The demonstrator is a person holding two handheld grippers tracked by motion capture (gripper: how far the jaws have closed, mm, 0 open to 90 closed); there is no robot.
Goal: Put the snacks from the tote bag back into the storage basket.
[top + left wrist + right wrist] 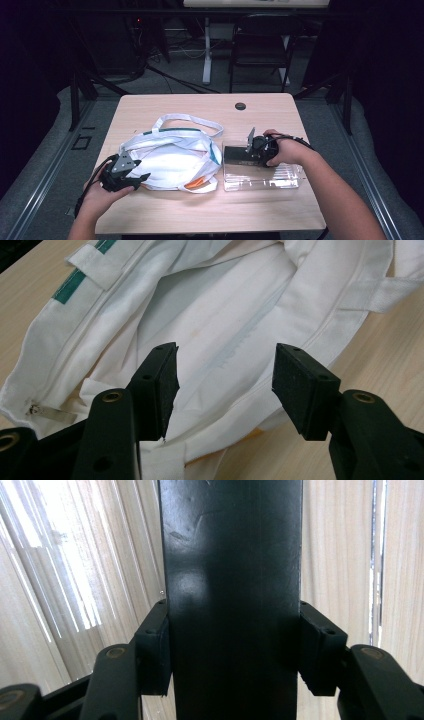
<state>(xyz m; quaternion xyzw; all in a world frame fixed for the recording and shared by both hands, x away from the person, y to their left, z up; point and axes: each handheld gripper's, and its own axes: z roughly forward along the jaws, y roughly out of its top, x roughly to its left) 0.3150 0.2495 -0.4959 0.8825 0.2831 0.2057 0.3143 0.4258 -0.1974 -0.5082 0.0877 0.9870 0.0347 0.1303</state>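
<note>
A white cloth bag (172, 160) with green trim and long straps lies on the left half of the wooden table (200, 212). My left gripper (139, 178) sits at the bag's near left corner, open. In the left gripper view its pads (162, 385) stand wide apart over the bag's white fabric (235, 315), gripping nothing. A clear plastic box (260, 175) lies right of the bag. My right gripper (251, 149) reaches over its far edge and is shut on a flat black plate (239, 153). In the right gripper view both pads press the sides of the black plate (232, 555).
A round black grommet (240, 106) sits near the table's far edge. Something orange (192, 185) peeks from under the bag's near side. A dark chair (262, 45) and a white desk leg (206, 50) stand beyond the table.
</note>
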